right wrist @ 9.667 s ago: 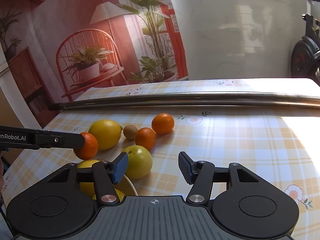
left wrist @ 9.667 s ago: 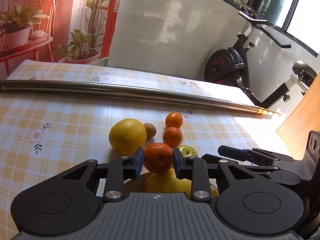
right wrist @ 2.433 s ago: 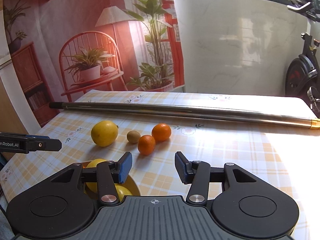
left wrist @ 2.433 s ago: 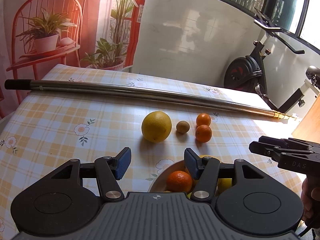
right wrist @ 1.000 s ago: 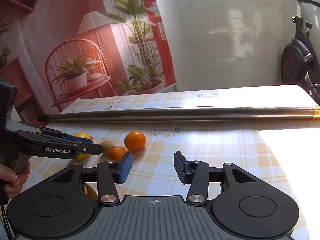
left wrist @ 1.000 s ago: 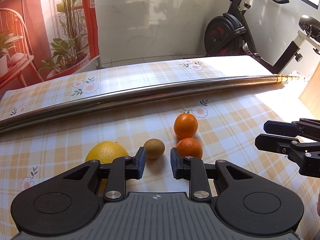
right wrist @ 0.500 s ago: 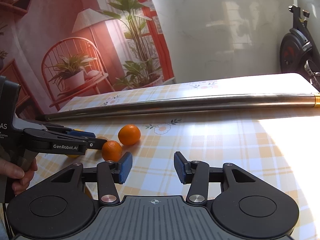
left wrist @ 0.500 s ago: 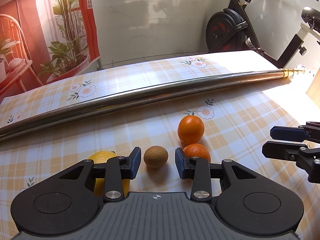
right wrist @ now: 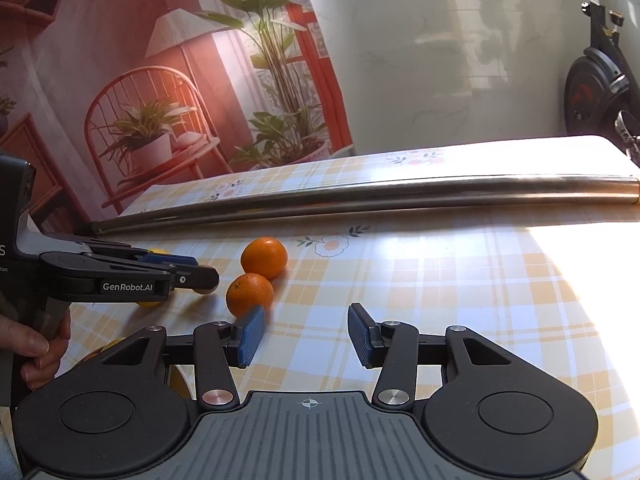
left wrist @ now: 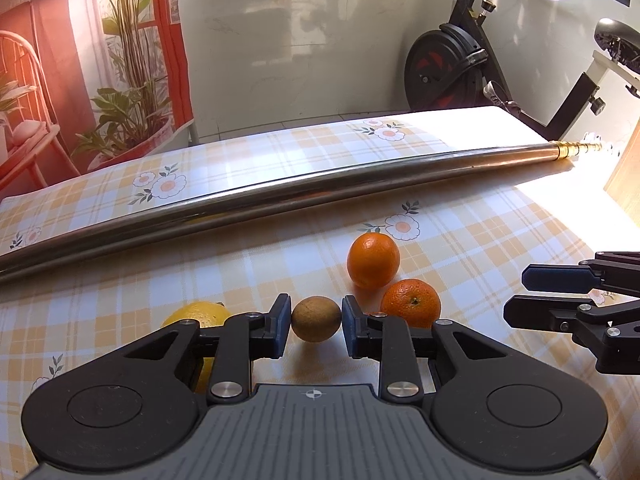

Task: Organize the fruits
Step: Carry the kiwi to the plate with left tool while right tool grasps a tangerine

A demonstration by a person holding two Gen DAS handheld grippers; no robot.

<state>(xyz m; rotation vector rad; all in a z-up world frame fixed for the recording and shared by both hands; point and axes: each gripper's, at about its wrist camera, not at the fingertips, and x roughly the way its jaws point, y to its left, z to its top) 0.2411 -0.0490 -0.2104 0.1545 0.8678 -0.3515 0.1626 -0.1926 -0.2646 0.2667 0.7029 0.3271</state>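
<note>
Left gripper (left wrist: pixel 316 322) pinching kiwi (left wrist: pixel 316 319) on checked tablecloth (left wrist: pixel 480 240) (two oranges (left wrist: pixel 373 260) just beside); right gripper (right wrist: pixel 306 334) spread, empty, near table's right edge.

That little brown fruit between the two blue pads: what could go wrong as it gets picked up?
The brown fruit is round and sits right at the tips of the left gripper, so it could squirt out forward and roll across the table. The nearer orange lies just beside the right-hand finger; a nudge might send it rolling too. The yellow citrus is half hidden behind the other finger and could get bumped unseen.
</note>
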